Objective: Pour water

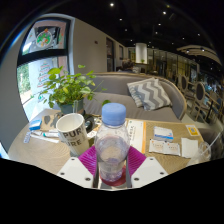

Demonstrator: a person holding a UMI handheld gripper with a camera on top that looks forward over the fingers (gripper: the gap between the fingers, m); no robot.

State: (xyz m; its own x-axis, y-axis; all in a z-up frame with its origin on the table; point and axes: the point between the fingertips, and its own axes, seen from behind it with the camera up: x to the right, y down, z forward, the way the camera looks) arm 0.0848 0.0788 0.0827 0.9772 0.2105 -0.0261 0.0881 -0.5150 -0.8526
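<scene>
Between the two fingers [112,172] stands a clear plastic bottle [112,145] with a pale blue cap, upright, its lower half framed by the purple pads [92,160]. Both pads seem to press against the bottle's sides, though the contact line is hard to make out at this angle, so the gripper [112,170] looks closed on it, about a bottle's width apart. Water appears to fill part of the bottle.

Just left of the bottle, on the table [45,152], stands a white paper cup [73,132] with dark lettering, upright and open at the top. It sits near the bottle but not touching it. Left of the cup lies some blue and white packaging [45,125].

Right of the bottle, papers and cards [165,138] lie flat on the table.

Behind the cup rises a leafy green plant [68,88]. Beyond the bottle is a grey sofa [125,88] with a zigzag-patterned cushion [150,93]. Farther left of the plant, a framed picture [45,38] hangs on the wall.
</scene>
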